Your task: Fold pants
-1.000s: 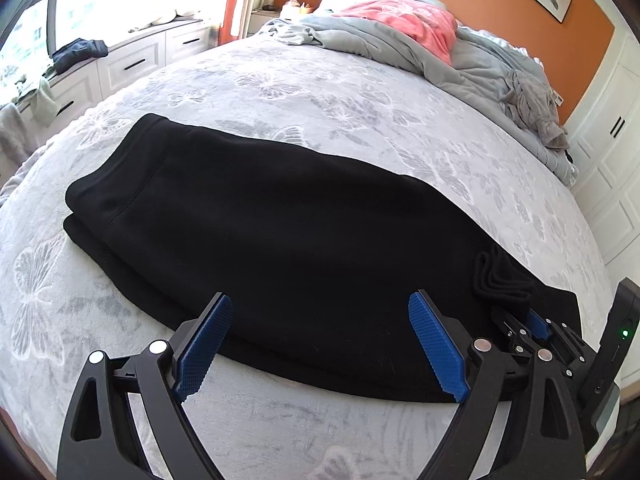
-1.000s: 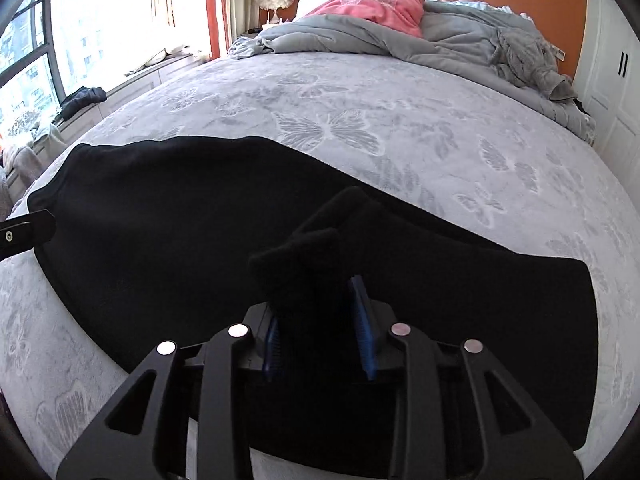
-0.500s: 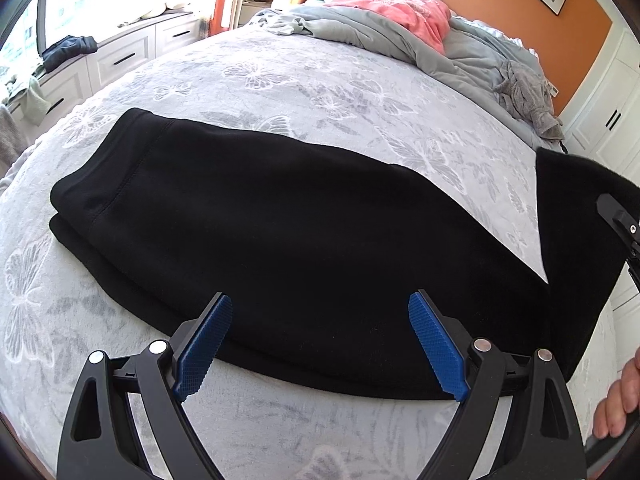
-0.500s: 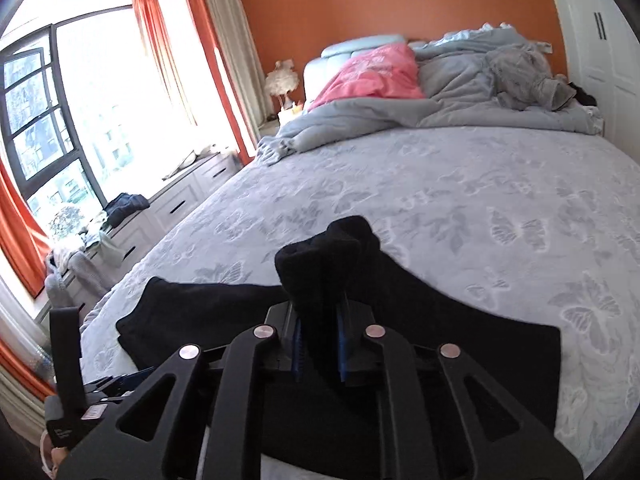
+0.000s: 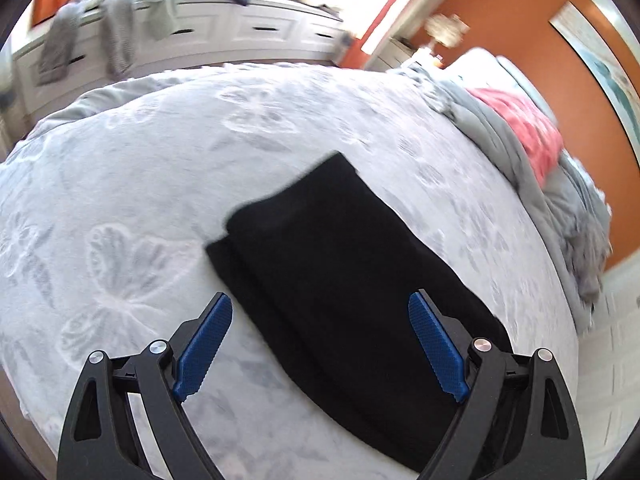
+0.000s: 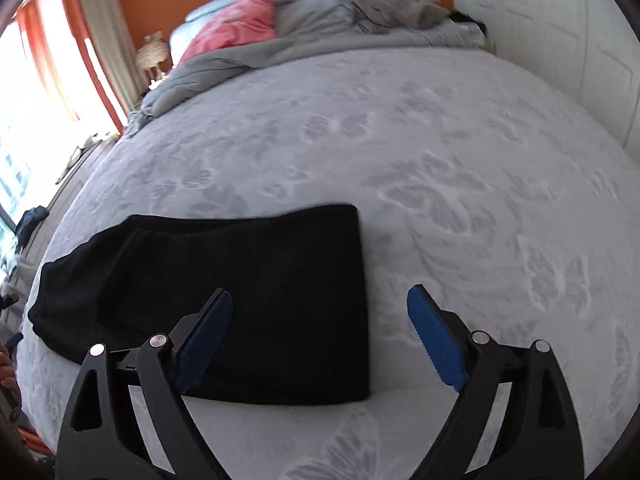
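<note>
The right gripper stands with its blue pads spread wide and nothing between them; a moment ago those same pads were pinched on a bunch of black cloth and carrying it up and across the bed. So the hem end has been let go. The left gripper is just as wide apart and empty as it has been all along, hovering above the cloth rather than touching it.

Beyond the fingers, the black pants now lie as a shorter, thicker rectangle on the grey butterfly bedspread, where a second back they stretched long across it. In the left view the upper layer sits a little short of the lower one at the near-left end, so two edges show there.

To my eye the lengthwise fold is done and laid down; what may remain is squaring those edges or one more fold. The rumpled grey duvet and pink pillow lie well apart at the headboard.
</note>
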The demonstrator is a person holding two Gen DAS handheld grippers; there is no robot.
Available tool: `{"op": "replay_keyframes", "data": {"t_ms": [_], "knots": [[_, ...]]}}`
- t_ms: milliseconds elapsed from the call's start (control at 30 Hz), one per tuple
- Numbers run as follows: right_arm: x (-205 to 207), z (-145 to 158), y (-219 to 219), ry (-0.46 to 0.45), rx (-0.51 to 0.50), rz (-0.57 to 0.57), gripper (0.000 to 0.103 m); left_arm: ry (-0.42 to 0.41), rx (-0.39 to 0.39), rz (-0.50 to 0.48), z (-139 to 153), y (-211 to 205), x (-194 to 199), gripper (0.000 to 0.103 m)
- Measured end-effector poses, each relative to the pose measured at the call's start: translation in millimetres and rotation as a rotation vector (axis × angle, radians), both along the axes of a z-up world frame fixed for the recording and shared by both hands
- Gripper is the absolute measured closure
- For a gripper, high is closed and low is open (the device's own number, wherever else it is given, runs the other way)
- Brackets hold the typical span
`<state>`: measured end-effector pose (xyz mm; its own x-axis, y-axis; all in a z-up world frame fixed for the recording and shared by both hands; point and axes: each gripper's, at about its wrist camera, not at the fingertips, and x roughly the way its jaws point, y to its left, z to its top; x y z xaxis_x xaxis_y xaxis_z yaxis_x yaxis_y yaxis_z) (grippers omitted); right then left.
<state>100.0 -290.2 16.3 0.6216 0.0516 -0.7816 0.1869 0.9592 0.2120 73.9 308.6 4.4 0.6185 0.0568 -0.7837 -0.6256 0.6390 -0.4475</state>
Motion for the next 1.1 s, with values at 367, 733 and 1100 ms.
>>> {"op": "replay_keyframes", "data": {"t_ms": [367,733,1100], "knots": [[17,-64,9,0.132,0.252,0.022,0.031,0.082,-0.059,-0.075,-53,-6,39,0.018],[-9,8,-16,-0.039,0.399,0.061,0.084,-0.111,-0.153,-0.186,5,-3,9,0.090],[-89,-12,-67,0.241,-0.070,-0.015,0.071,0.137,0.069,-0.319,-26,-82,-57,0.080]]}}
